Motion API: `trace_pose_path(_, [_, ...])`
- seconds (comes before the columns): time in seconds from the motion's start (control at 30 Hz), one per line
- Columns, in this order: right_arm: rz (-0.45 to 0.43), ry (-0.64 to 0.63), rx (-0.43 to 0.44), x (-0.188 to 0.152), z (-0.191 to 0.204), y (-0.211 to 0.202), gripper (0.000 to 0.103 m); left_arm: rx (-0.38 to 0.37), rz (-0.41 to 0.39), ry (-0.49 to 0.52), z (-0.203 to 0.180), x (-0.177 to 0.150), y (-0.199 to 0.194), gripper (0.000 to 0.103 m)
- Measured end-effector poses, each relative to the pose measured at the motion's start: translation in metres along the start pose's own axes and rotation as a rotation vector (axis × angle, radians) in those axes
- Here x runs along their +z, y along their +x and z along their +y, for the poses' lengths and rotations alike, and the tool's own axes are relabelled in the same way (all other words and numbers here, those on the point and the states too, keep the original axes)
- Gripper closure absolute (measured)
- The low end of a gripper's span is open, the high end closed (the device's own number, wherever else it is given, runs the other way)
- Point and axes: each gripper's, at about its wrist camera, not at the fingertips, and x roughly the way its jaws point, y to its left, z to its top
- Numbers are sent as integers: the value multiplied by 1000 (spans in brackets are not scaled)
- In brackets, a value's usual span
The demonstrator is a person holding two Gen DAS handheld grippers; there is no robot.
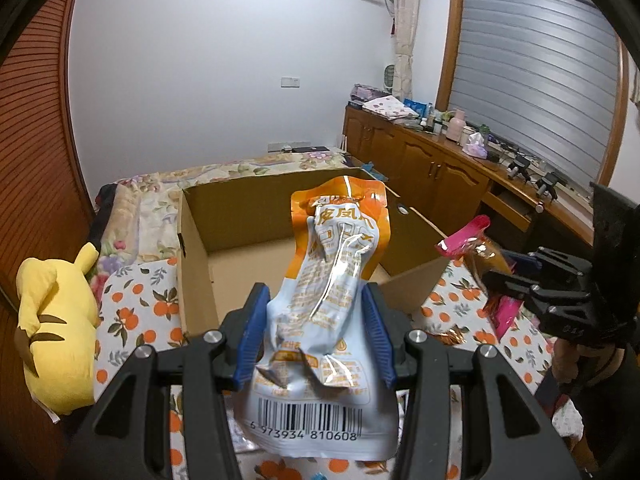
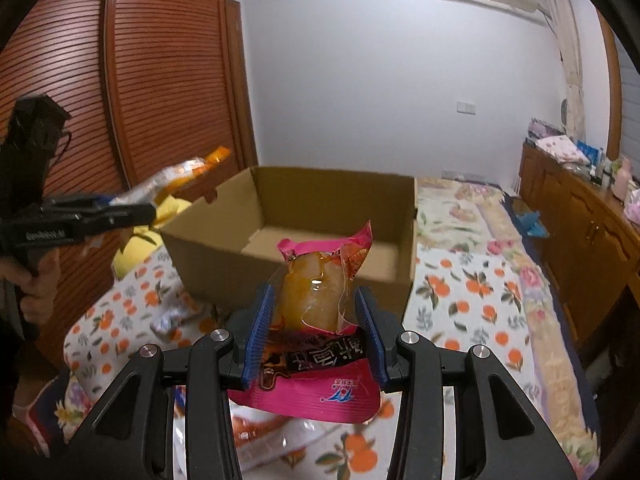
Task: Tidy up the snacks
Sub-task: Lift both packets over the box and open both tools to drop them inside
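Clamping a pale-blue-and-orange foil snack pouch [image 1: 324, 320], the left gripper [image 1: 316, 336] hangs before the open brown cardboard box [image 1: 240, 220]; the right gripper [image 2: 316, 332] pinches a pink snack packet [image 2: 320, 296]. A yellow plush toy [image 1: 56, 328] lies beside the box on the orange-print bedspread [image 1: 136, 304].

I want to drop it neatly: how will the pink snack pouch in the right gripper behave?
The pink snack pouch looks soft: its top edge curls. The glossy film could slip between the right gripper pads. It will probably flop flat in the cardboard box.
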Motion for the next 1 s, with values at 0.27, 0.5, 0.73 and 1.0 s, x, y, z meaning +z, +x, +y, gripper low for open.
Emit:
trace_pose_path(0.27, [13, 12, 3, 22, -9, 28, 60, 20, 20, -27, 13, 14, 26, 57])
trace_pose_path(0.5, [55, 71, 20, 37, -26, 59, 60, 48, 56, -25, 19, 27, 51, 57])
trace_pose_path(0.73, [96, 109, 21, 49, -35, 88, 60, 47, 98, -18, 23, 33, 75, 56])
trace_pose_path(1.0, [147, 122, 2, 50, -36, 111, 75, 65, 132, -20, 23, 32, 91, 51])
